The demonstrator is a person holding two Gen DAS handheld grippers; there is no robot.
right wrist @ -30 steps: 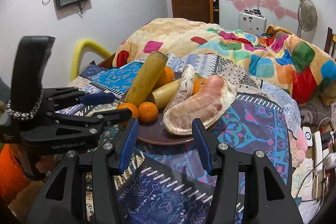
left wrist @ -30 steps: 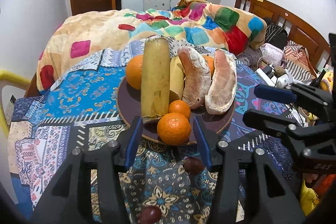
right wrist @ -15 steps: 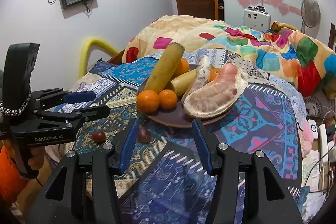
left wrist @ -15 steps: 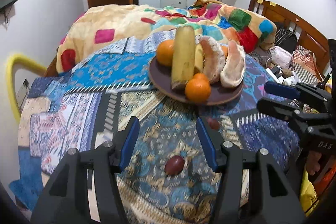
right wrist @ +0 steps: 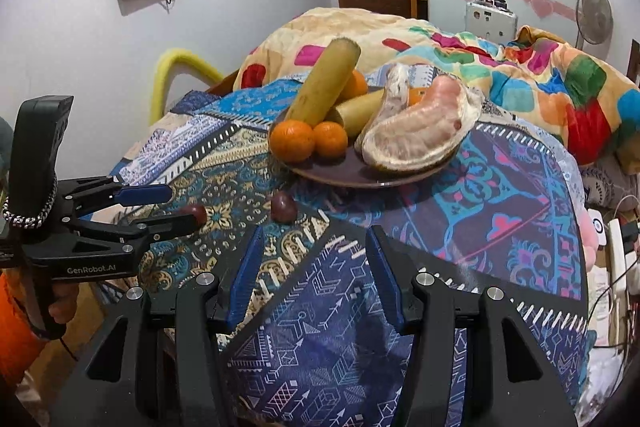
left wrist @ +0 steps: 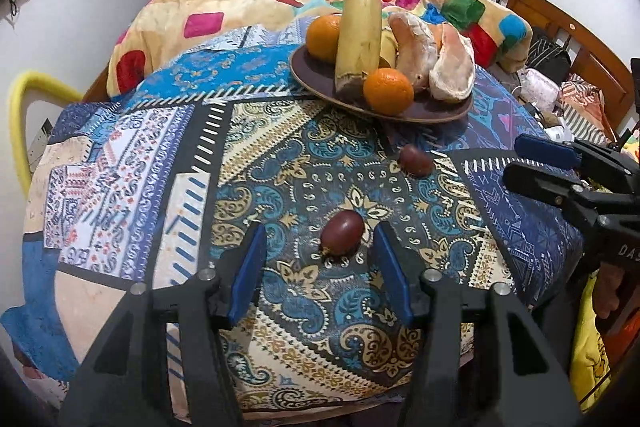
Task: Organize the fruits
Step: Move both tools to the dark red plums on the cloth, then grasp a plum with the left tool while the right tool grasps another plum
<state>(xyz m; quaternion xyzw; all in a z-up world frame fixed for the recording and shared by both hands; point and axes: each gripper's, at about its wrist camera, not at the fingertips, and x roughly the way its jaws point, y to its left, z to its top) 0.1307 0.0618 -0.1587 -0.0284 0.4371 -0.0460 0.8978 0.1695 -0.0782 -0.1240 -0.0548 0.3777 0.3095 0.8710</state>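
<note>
Patterned blue, cream and gold cloth covers a round worktop (left wrist: 132,163) in a bedroom, with a quilt-covered bed behind it. At the far left of the right wrist view, a hand (right wrist: 60,311) grips the handle of the left claw (right wrist: 182,207), which reaches in low over the cloth and tilts downward. Since a second ago this claw has pulled back from the plate toward the near side of the worktop, and its jaws have just been closing a little. A small dark red fruit (left wrist: 343,228) now lies on the cloth just ahead of the blue fingertips (left wrist: 250,263) and slightly right of centre, apart from both, so the claw is spread and pinching nothing. This probably means the loose fruit is the next thing to collect. Further right, a second dark red fruit (left wrist: 416,160) rests on the cloth, nearer the plate. Beyond it, the brown plate (left wrist: 440,109) holds oranges (left wrist: 388,91), a long yellow-green fruit (left wrist: 358,39) and peeled pomelo segments (left wrist: 452,61). At the right, the right claw (right wrist: 312,263) hovers above bare cloth, angled down, jaws spread and empty.
</note>
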